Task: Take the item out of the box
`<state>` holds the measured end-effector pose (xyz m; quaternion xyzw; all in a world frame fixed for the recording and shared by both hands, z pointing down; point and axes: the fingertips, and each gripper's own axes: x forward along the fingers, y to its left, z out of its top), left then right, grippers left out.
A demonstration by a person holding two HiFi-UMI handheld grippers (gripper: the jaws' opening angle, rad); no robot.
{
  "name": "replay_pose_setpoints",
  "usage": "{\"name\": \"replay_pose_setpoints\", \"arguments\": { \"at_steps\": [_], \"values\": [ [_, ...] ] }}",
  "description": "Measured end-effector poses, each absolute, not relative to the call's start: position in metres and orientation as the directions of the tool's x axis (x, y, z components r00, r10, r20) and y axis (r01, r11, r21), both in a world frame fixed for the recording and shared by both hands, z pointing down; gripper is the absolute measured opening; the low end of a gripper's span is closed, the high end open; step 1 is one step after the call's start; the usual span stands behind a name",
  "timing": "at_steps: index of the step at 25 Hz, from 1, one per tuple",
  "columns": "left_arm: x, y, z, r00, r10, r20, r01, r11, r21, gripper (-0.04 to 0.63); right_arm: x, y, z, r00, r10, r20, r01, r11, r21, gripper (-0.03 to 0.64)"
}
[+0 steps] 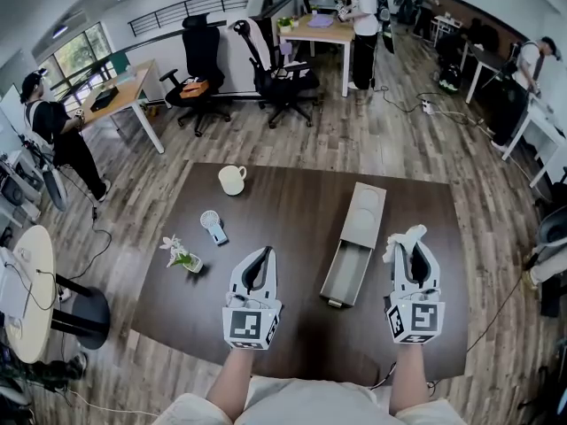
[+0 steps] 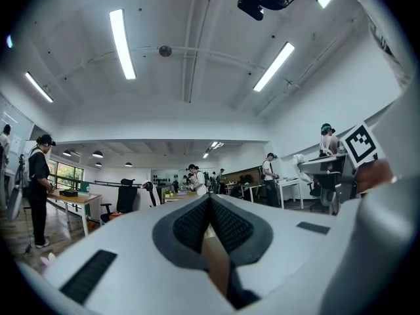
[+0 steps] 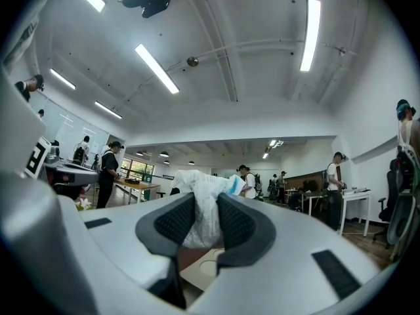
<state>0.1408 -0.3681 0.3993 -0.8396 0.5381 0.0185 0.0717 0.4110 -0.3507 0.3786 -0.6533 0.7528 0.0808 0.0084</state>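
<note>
Floor: grey-brown wood planks [image 1: 372, 140] around my dark brown table [image 1: 292, 202].
Furniture: black office chairs [image 1: 202, 69], pale wooden desks [image 1: 323, 32].
Light: long white ceiling strips [image 2: 123, 43]; window [image 1: 75, 60] on my left.

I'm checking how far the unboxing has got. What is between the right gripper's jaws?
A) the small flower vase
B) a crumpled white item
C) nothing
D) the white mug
B: the right gripper view shows the right gripper closed on a crumpled white item, and the head view shows it off to the right of the open box.
</note>
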Motion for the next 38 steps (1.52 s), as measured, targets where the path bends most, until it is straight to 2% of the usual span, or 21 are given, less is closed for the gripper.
{"name": "replay_pose_setpoints", "arguments": {
  "at_steps": [38],
  "values": [
    [0.133, -0.377, 0.4, 0.411, -0.905, -0.108, -0.911, -0.404, -0.084, 0.0, 0.396, -0.363, 0.376, -0.188, -0.977, -0.105, -0.972, 0.17, 0.161, 0.11]
  ]
}}
